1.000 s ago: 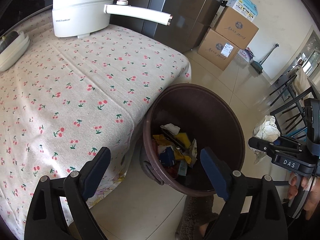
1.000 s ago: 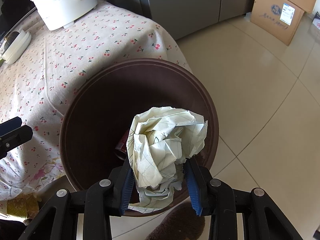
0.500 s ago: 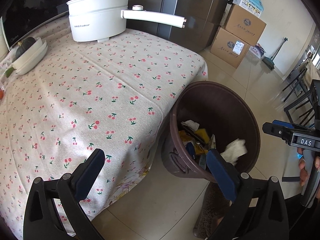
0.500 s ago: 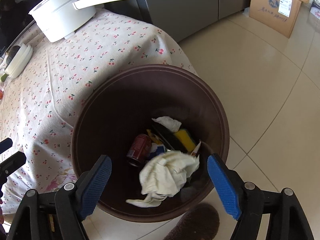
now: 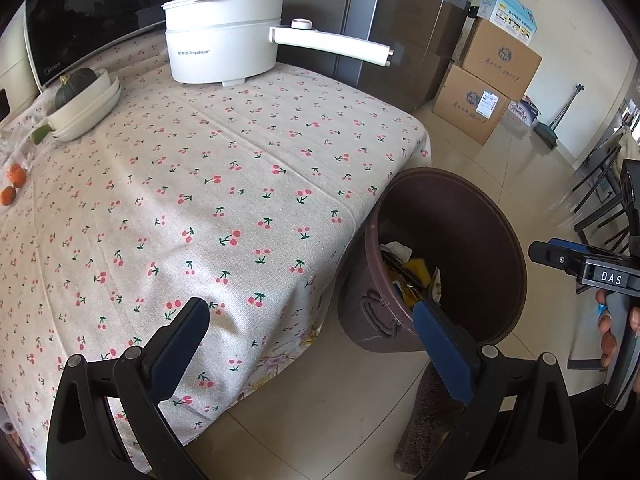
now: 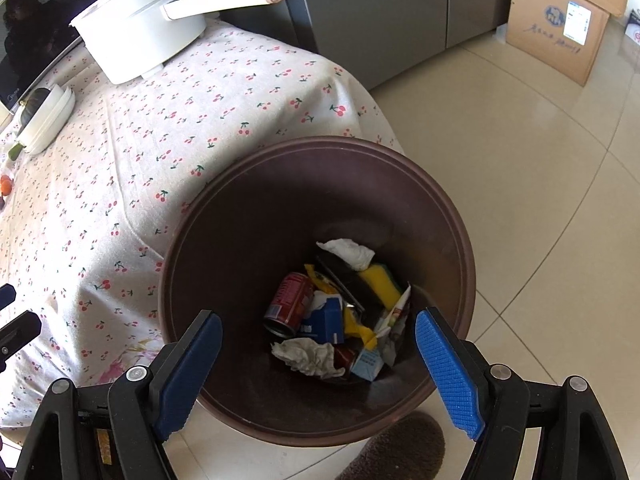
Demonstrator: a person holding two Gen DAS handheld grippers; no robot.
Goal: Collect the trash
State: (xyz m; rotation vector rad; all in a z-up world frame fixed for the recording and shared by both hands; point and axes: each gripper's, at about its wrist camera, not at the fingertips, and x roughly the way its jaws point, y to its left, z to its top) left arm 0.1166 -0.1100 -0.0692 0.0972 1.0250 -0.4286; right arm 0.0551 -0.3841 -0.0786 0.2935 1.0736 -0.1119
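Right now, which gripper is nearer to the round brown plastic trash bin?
Right. The right gripper hovers open directly above the round brown plastic trash bin, looking straight into it. The left gripper, also open, sits off to the side near the cherry-print tablecloth edge.

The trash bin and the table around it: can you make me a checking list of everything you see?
Surface: cherry-print tablecloth, no trash seen on it.
Job's things: brown trash bin on the floor holds a red can, crumpled paper, yellow sponge, cartons.
Clutter: white pot, bowls with a squash, small orange fruits.
Grippers: left tool open, empty; right tool open, empty, over the bin.
Cables: nothing seen.
Surroundings: cardboard boxes, tiled floor.
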